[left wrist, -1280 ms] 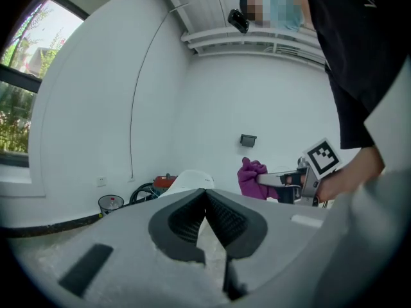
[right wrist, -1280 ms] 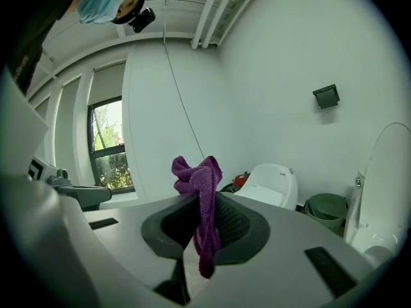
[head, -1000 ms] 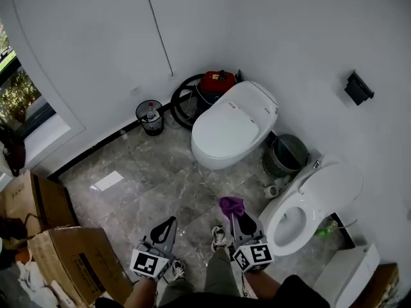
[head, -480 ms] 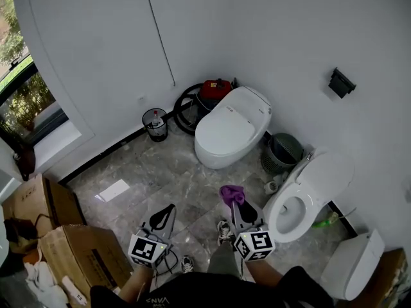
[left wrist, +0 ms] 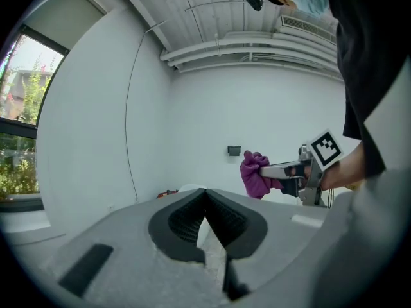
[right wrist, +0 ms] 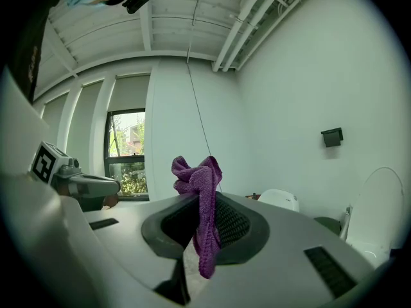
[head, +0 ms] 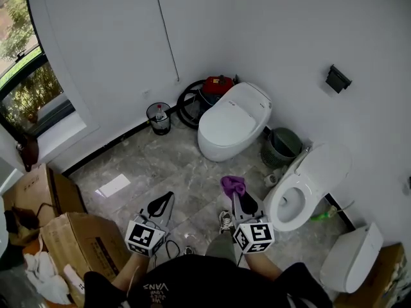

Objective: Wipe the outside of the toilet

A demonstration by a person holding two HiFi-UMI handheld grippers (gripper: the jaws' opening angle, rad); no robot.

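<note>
Two white toilets stand on the marble floor. One with its lid down (head: 232, 122) is by the back wall. Another (head: 302, 191) with its lid raised and bowl open is at the right. My right gripper (head: 236, 194) is shut on a purple cloth (head: 232, 185) (right wrist: 200, 201), held over the floor just left of the open toilet. The same cloth (left wrist: 255, 174) shows in the left gripper view. My left gripper (head: 164, 204) (left wrist: 205, 194) is shut with nothing in it, held lower left of the cloth.
A red vacuum with black hose (head: 207, 90) sits behind the closed toilet. A small wire bin (head: 158, 117) stands by the wall, a dark green bin (head: 284, 144) between the toilets. Cardboard boxes (head: 70, 242) lie at the lower left. A white cistern part (head: 353, 258) is at the lower right.
The view has shifted back and slightly left; both grippers keep their pose, the right still holding the cloth, and now sit a little higher in the frame.
</note>
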